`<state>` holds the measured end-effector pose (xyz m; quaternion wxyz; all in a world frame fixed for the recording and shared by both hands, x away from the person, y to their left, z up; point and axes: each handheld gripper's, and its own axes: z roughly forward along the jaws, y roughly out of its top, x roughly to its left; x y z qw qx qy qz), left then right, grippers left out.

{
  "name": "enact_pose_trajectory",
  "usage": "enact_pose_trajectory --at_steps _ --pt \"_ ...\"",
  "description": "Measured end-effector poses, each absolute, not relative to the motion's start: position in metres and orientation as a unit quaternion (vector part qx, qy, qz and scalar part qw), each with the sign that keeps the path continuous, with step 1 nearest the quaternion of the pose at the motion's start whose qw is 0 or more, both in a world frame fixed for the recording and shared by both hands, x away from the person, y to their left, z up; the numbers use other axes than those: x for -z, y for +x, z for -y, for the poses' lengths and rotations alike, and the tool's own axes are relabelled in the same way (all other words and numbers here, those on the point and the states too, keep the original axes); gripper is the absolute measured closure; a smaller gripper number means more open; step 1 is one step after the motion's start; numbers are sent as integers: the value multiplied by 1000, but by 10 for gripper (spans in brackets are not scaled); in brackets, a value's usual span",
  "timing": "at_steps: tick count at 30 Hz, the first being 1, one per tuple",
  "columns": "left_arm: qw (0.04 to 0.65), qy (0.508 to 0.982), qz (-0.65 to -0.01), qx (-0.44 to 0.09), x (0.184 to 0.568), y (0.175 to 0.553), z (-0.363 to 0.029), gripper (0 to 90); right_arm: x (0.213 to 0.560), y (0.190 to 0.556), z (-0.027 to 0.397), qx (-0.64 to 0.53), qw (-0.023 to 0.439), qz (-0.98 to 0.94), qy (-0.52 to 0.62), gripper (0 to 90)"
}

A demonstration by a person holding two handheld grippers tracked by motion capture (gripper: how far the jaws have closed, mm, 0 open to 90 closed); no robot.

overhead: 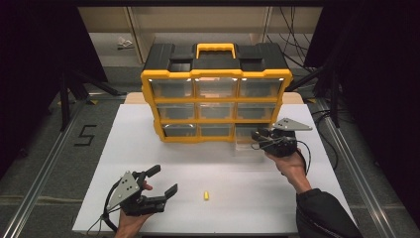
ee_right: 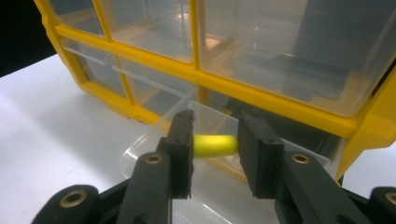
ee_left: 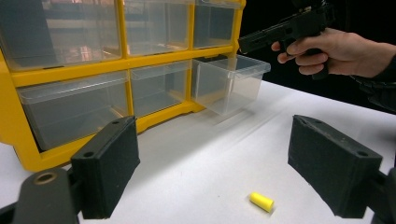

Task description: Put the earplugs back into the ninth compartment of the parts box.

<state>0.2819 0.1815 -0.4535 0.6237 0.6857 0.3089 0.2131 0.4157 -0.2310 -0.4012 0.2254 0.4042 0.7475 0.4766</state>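
My right gripper pinches a yellow foam earplug endwise above the pulled-out clear drawer at the bottom right of the yellow organizer, while my left gripper, jaws wide and empty, rests near another earplug on the white table.

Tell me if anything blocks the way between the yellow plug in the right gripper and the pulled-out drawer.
Nothing visible does. The right gripper holds the yellow plug just above the open top of the pulled-out drawer, at the bottom right of the yellow cabinet, with open air between them.
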Motion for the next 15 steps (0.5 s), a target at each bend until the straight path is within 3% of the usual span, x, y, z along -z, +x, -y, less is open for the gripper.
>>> enact_pose_trajectory --at_steps 9,15 --pt "624 686 -309 -213 453 282 -181 161 404 420 232 -470 223 -748 413 662" --pt "624 686 -309 -213 453 282 -182 161 405 422 231 -466 219 -747 420 475"
